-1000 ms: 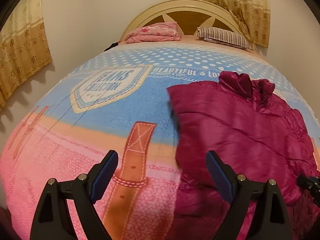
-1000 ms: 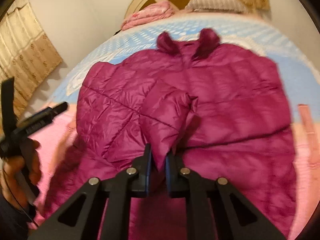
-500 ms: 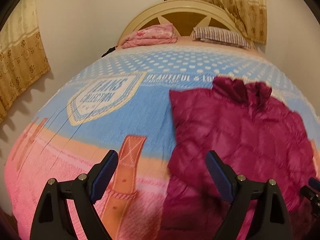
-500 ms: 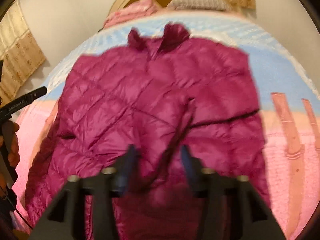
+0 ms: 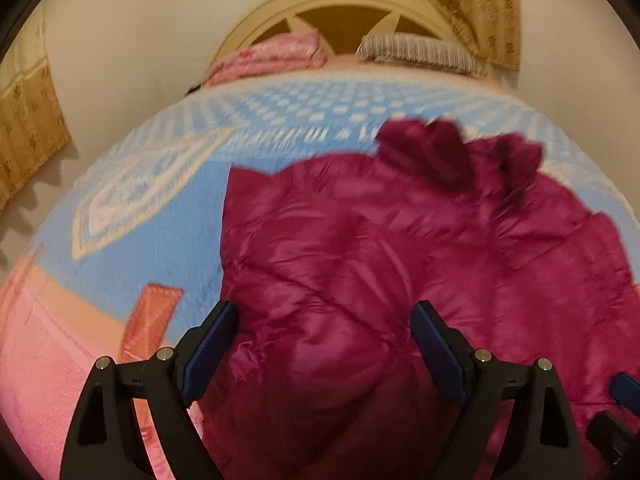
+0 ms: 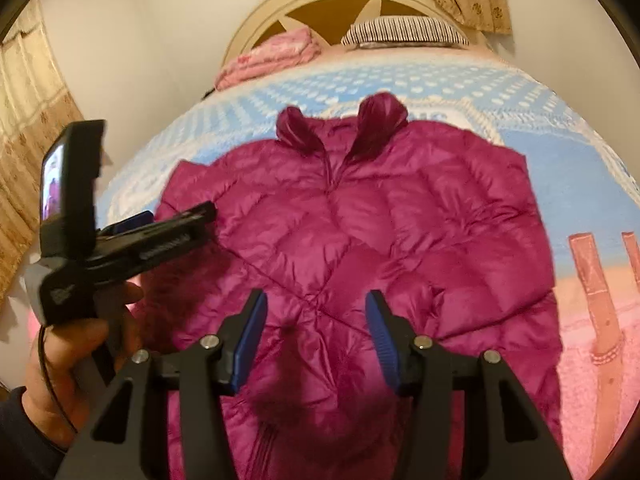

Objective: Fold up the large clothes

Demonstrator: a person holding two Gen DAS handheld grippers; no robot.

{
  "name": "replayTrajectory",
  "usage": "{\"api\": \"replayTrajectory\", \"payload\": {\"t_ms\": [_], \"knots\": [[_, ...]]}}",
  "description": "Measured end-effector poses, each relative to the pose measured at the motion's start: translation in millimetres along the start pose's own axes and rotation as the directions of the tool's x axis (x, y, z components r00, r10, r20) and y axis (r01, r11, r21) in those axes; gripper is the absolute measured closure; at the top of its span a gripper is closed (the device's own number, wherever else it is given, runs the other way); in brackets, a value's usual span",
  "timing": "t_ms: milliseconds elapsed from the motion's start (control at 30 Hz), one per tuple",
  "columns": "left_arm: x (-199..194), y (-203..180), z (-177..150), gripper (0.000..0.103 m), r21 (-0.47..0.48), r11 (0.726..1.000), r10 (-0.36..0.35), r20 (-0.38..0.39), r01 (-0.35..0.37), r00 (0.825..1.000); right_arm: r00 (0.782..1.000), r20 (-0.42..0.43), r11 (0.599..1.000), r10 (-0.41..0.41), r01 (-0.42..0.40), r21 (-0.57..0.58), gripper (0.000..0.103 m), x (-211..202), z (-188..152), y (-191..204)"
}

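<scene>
Magenta quilted puffer jacket [image 6: 360,240] spread flat on bed, front up.

One jacket, shiny, collar w/ 2 upturned flaps toward headboard [image 6: 332,4], sleeve folded in diag. across front; lying on blue-pink printed blanket [image 6: 580,184]. 2 pillows at head: 1 pink [image 6: 272,56], 1 striped [image 6: 404,30]. Left hand-held gripper [image 5: 324,334] wide open over jacket's left edge, nothing between pads. Right hand-held gripper [image 6: 316,328] just opened, part-way apart, pads clear of fabric below.
</scene>
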State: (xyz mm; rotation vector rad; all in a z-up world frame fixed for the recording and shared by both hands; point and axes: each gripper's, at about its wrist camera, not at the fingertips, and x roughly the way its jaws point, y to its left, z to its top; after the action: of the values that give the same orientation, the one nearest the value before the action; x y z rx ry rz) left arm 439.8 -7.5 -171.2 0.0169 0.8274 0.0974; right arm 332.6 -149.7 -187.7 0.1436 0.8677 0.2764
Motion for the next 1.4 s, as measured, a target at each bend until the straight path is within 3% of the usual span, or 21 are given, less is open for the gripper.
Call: {"api": "replayTrajectory", "payload": {"t_ms": [300,567,1100,1300,1400], "knots": [[23,18,-13,0.009,-0.080,0.992,-0.098,-0.031,0.095,0.995,1.000,-0.010,1.000,-0.014,0.014,-0.011,0.050,28,-11,-3],[27,11,-15,0.006,-0.050,0.997,-0.061,-0.035,0.059,0.998,0.997,-0.005,0.996,-0.072,0.071,-0.062,0.050,42,-20,4],[32,9,-16,0.004,-0.042,0.998,-0.055,-0.054,0.052,0.997,0.985,0.008,0.976,-0.171,0.171,-0.137,0.050,48,-26,19],[28,13,-13,0.004,-0.045,0.997,-0.059,-0.060,0.056,0.996,0.984,0.018,0.973,-0.177,0.177,-0.150,0.050,49,-27,21],[11,22,-5,0.004,-0.060,0.997,-0.058,-0.027,0.057,0.998,0.984,0.019,0.973,-0.176,0.177,-0.150,0.050,49,-27,21]]}}
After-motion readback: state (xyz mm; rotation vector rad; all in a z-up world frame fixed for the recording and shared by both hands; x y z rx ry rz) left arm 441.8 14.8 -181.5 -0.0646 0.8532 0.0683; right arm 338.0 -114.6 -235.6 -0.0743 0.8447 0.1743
